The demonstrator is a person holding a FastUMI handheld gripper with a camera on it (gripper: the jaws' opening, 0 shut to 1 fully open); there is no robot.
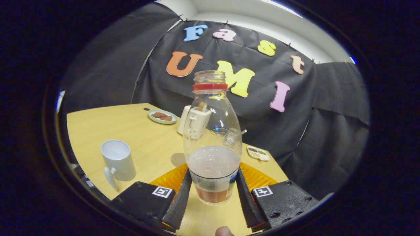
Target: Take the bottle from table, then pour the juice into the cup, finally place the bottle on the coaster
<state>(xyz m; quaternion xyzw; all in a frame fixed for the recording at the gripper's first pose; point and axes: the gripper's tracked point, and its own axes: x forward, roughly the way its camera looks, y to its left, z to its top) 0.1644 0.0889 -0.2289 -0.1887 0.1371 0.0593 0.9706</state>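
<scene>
Wooden table [137, 131], bottle [212, 141] upright between the gripper [212, 193] jaws.

The tongs [212, 190] clamped the clear plastic, red-ringed juice bottle [212, 144] upright, both fingers pressing its base; a white ceramic cup [117, 160] stood left on the wooden bench [131, 131].

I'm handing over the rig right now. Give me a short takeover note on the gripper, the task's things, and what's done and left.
Gripper: both fingers press on the bottle's lower body, bottle upright, uncapped, with some juice inside.
Cup: on the table, left of the fingers, handle toward us.
Coaster: round, just behind the bottle, bare.
Done: bottle gripped.
Left: pour into the cup, then set the bottle on the coaster.
</scene>
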